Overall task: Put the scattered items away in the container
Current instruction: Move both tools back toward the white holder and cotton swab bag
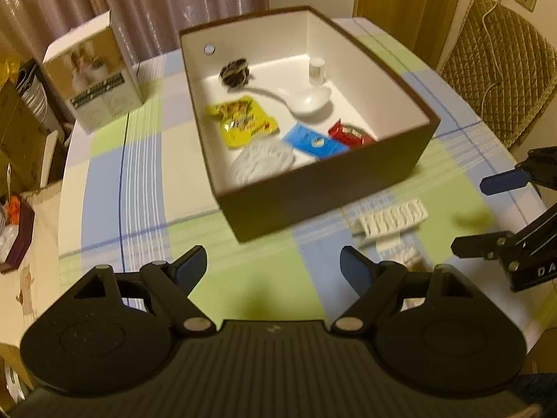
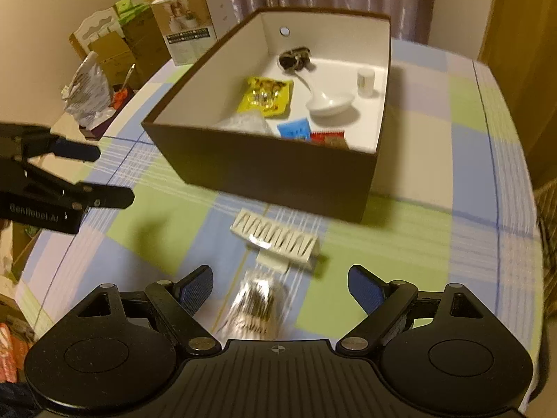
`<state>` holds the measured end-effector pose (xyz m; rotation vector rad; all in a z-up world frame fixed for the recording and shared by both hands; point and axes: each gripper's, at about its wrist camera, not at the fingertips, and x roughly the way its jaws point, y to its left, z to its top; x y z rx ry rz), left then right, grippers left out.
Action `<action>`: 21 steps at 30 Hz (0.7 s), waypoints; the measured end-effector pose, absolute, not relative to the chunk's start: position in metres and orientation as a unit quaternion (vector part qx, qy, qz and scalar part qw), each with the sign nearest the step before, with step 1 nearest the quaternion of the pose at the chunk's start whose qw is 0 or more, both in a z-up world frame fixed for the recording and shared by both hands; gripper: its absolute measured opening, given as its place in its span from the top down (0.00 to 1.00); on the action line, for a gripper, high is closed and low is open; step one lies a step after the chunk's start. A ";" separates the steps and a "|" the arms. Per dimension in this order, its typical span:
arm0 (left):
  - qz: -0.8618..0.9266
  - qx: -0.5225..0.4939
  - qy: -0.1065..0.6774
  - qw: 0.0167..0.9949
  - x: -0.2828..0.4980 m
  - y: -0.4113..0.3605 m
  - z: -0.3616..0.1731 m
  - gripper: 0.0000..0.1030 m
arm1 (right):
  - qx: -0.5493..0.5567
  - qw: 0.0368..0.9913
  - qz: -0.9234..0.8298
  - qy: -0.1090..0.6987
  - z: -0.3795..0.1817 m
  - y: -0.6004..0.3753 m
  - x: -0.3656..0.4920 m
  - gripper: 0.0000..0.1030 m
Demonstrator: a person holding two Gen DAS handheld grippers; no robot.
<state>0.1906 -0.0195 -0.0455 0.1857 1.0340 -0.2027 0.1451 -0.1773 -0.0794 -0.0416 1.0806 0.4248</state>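
Observation:
A brown box (image 1: 348, 181) with white inside stands on the checked tablecloth; it also shows in the right wrist view (image 2: 278, 177). It holds a yellow packet (image 1: 243, 122), a white spoon (image 1: 306, 99), a blue packet (image 1: 313, 141), a red packet (image 1: 351, 134), a small bottle (image 1: 317, 69), a dark bundle (image 1: 235, 71) and a clear bag (image 1: 261, 160). A white strip of vials (image 2: 278, 238) lies on the cloth in front of the box. A clear packet with dark contents (image 2: 254, 304) lies just ahead of my right gripper (image 2: 280, 289), which is open and empty. My left gripper (image 1: 273, 270) is open and empty.
A printed carton (image 1: 94, 73) stands at the table's far left. Cardboard boxes and bags (image 2: 104, 69) crowd beyond the left edge. A quilted chair (image 1: 497, 76) stands at the right. The right gripper shows at the right edge of the left wrist view (image 1: 494, 214).

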 end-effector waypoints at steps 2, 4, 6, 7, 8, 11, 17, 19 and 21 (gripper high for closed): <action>-0.096 0.083 0.499 0.857 0.184 -0.016 -0.054 0.21 | -0.010 0.832 0.196 0.519 -0.085 -0.178 0.140 0.13; -0.096 0.076 0.507 0.853 0.178 -0.012 -0.061 0.21 | -0.003 0.828 0.191 0.528 -0.091 -0.179 0.136 0.13; -0.091 0.070 0.516 0.849 0.173 -0.007 -0.069 0.21 | 0.005 0.824 0.186 0.535 -0.097 -0.180 0.133 0.13; -0.087 0.068 0.519 0.847 0.171 -0.004 -0.072 0.21 | 0.009 0.822 0.184 0.538 -0.099 -0.181 0.132 0.13; -0.083 0.067 0.522 0.846 0.169 -0.002 -0.074 0.21 | 0.012 0.821 0.182 0.541 -0.102 -0.181 0.131 0.13; -0.076 0.063 0.528 0.844 0.165 0.005 -0.080 0.21 | 0.019 0.817 0.174 0.549 -0.109 -0.180 0.128 0.13; -0.072 0.061 0.535 0.839 0.162 0.012 -0.089 0.21 | 0.017 0.812 0.168 0.559 -0.129 -0.169 0.120 0.13; -0.071 0.063 0.536 0.839 0.163 0.014 -0.091 0.21 | 0.014 0.811 0.169 0.560 -0.135 -0.165 0.118 0.13; -0.070 0.062 0.537 0.838 0.165 0.017 -0.093 0.21 | 0.009 0.812 0.171 0.559 -0.140 -0.162 0.117 0.13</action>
